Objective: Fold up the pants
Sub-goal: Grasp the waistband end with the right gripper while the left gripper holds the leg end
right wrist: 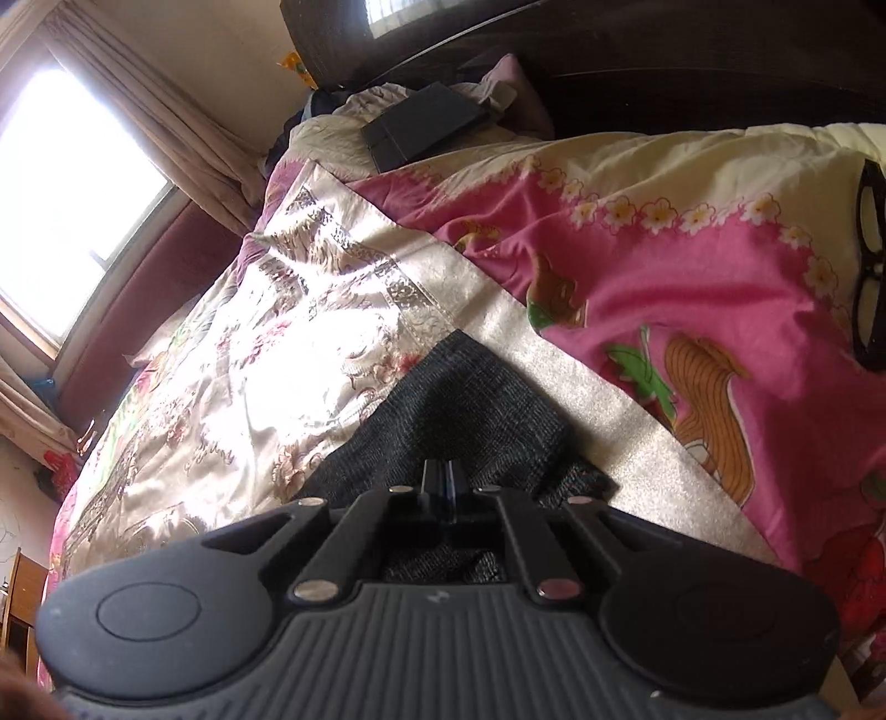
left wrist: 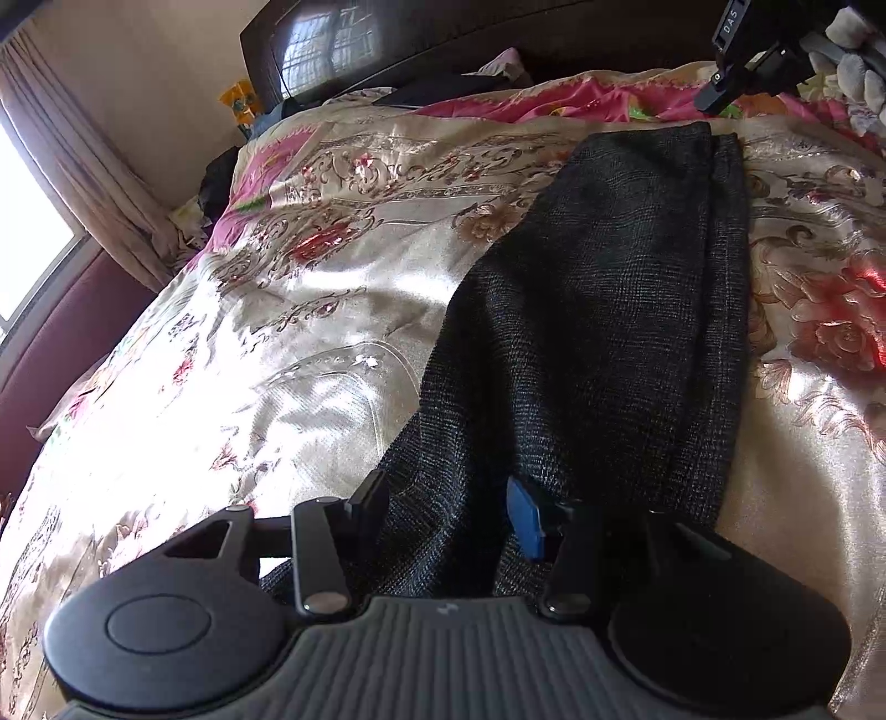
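Dark grey checked pants (left wrist: 603,310) lie lengthwise on the shiny floral bedspread (left wrist: 288,332), folded leg over leg. My left gripper (left wrist: 448,515) is open, its fingers astride the near end of the pants, with fabric bunched between them. My right gripper (right wrist: 443,479) has its fingers pressed together just above the far end of the pants (right wrist: 459,410); no cloth shows between them. The right gripper also shows in the left wrist view (left wrist: 714,97), hovering just beyond the far end of the pants.
A pink cartoon-print quilt (right wrist: 692,266) lies beyond the pants toward the dark headboard (left wrist: 443,39). Black-framed glasses (right wrist: 872,277) rest on the quilt at right. A dark flat box (right wrist: 421,127) lies near the pillows. A window and curtain (right wrist: 83,183) are at left.
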Action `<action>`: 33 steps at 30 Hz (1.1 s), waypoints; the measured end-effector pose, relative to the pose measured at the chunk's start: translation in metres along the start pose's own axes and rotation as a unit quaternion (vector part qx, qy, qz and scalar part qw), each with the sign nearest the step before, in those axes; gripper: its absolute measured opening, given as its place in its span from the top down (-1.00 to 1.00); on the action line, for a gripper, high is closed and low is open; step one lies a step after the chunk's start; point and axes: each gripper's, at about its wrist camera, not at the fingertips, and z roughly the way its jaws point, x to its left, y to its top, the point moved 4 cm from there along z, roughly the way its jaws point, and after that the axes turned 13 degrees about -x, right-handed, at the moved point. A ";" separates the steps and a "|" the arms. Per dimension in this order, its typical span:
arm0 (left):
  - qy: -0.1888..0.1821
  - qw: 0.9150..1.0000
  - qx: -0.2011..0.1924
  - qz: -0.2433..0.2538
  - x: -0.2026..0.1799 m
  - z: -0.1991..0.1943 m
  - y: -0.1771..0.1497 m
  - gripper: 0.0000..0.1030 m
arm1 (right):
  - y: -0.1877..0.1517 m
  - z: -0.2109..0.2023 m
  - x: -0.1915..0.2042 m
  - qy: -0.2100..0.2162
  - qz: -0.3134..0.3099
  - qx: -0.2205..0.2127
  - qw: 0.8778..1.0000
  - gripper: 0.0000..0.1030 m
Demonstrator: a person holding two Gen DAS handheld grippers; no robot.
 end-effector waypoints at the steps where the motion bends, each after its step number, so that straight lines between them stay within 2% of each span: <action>1: 0.001 1.000 0.000 -0.001 0.000 0.000 -0.001 -0.20 | -0.004 0.005 -0.003 -0.010 0.006 0.003 1.000 0.86; 6: 0.000 1.000 -0.001 0.003 -0.001 -0.003 -0.001 -0.20 | -0.019 0.032 -0.025 -0.056 0.063 0.034 0.996 0.86; 9: -0.002 1.000 -0.003 0.007 0.000 -0.005 -0.002 -0.22 | -0.021 0.030 -0.027 -0.053 0.084 0.031 0.995 0.84; 13: -0.003 1.000 -0.005 0.002 0.000 -0.003 -0.003 -0.23 | -0.024 0.038 -0.024 -0.044 0.108 0.029 0.993 0.63; 17: -0.002 1.000 -0.008 0.003 -0.001 -0.005 -0.002 -0.23 | -0.023 0.046 -0.018 -0.045 0.118 0.016 0.992 0.58; 22: -0.005 1.000 -0.012 0.011 0.000 -0.010 -0.005 -0.26 | -0.028 0.031 -0.019 -0.048 0.113 0.026 0.992 0.58; 25: -0.003 1.000 -0.012 0.008 -0.001 -0.008 -0.006 -0.28 | -0.032 0.039 -0.018 -0.047 0.124 0.019 0.991 0.62; 27: -0.001 1.000 -0.013 0.005 -0.002 -0.008 -0.005 -0.28 | -0.034 0.047 -0.014 -0.042 0.137 0.010 0.990 0.55; 28: -0.001 1.000 -0.014 0.005 -0.002 -0.009 -0.005 -0.28 | -0.035 0.051 -0.012 -0.040 0.140 0.006 0.989 0.44; 30: -0.001 1.000 -0.015 0.006 -0.002 -0.010 -0.004 -0.28 | -0.037 0.054 -0.006 -0.038 0.134 -0.002 0.990 0.41; 31: -0.002 1.000 -0.015 0.006 -0.002 -0.011 -0.004 -0.28 | -0.036 0.052 -0.003 -0.034 0.127 -0.006 0.991 0.51; 32: -0.002 1.000 -0.016 0.006 -0.001 -0.012 -0.004 -0.28 | -0.035 0.049 -0.002 -0.027 0.124 -0.006 0.992 0.83; 33: -0.003 1.000 -0.017 0.006 -0.001 -0.013 -0.005 -0.28 | -0.034 0.045 -0.003 -0.019 0.126 -0.007 0.992 0.93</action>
